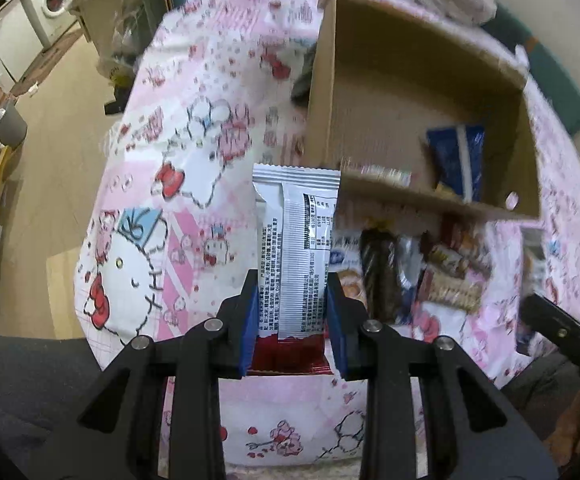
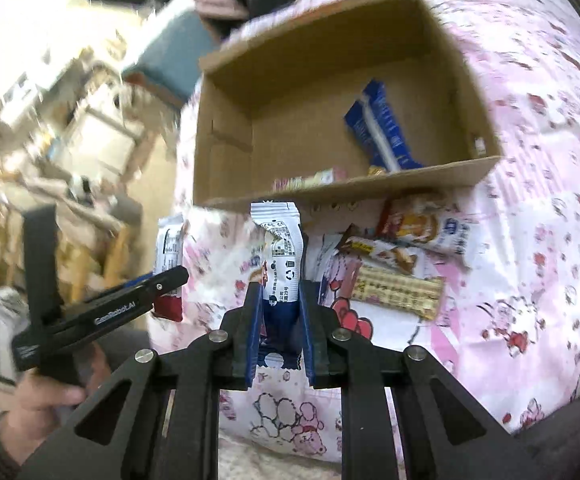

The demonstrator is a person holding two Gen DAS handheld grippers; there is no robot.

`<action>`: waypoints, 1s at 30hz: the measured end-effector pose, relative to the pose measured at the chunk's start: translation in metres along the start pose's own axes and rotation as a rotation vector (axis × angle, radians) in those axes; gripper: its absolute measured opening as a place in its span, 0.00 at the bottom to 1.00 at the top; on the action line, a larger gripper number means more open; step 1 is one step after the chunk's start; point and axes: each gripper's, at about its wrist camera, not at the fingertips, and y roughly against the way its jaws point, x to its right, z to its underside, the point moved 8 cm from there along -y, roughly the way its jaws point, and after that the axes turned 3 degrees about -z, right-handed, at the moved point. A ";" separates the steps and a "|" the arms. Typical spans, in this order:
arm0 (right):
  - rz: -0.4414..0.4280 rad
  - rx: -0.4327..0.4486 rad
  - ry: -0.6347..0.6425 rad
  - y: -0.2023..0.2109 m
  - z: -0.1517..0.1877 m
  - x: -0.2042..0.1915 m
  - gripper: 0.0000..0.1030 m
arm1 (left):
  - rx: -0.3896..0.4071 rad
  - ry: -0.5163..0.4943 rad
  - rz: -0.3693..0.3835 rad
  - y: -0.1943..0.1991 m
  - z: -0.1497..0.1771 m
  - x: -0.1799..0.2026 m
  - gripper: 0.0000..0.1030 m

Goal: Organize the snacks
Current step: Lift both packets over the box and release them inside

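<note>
The left gripper (image 1: 295,312) has its jaws clamped on a white-and-red snack bar (image 1: 296,240). The right gripper (image 2: 280,328) has its jaws squeezed on a white-and-blue snack packet (image 2: 282,256). Both hang before the cardboard box (image 2: 226,152) on the pink bedsheet (image 2: 530,240).

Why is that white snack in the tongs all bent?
The white snack packet looks crumpled near its top while the right tongs pinch it. The other packet, in the left tongs, looks flat. Loose snacks lie outside the box, not yet sorted.
</note>
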 end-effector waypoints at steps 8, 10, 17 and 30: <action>-0.085 0.223 -0.091 0.065 -0.038 0.020 0.18 | 0.216 0.016 0.017 0.050 -0.036 0.002 0.26; -0.106 0.247 -0.104 0.073 -0.049 0.023 0.18 | 0.239 -0.008 0.026 0.059 -0.048 0.010 0.26; -0.113 0.257 -0.091 0.074 -0.079 0.027 0.18 | 0.259 -0.057 0.042 0.066 -0.078 0.033 0.26; -0.035 0.233 -0.070 0.046 -0.134 0.051 0.18 | 0.244 -0.135 0.038 0.030 -0.130 0.076 0.26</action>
